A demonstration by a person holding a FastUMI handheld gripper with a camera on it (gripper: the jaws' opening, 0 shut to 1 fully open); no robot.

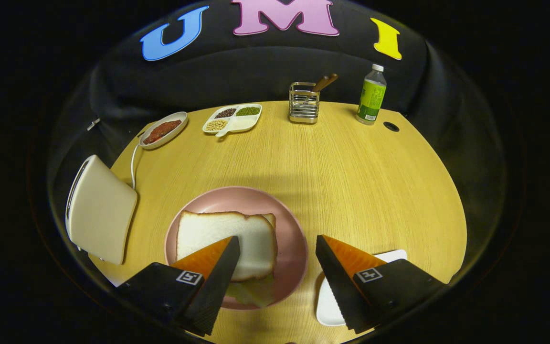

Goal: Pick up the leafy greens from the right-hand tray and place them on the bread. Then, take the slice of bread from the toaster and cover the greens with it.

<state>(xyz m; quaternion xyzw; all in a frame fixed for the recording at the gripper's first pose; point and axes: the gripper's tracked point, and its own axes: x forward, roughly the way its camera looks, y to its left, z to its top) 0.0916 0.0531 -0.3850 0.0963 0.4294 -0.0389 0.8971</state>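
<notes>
A pink plate sits on the wooden table just ahead of my fingers. On it lies a white bread slice, and the edge of a second slice peeks out from under its far corner. Pale leafy greens stick out beneath the top slice at the plate's near edge. My gripper hovers open above the plate's near right part, with nothing between its fingers. The left finger overlaps the bread. The right finger hangs over a white tray to the right of the plate. A cream toaster stands left of the plate.
The toaster's white cord runs back toward an oval dish of red food. A divided dish of beans, a metal utensil holder and a green-labelled bottle line the table's far edge. A cable hole lies near the bottle.
</notes>
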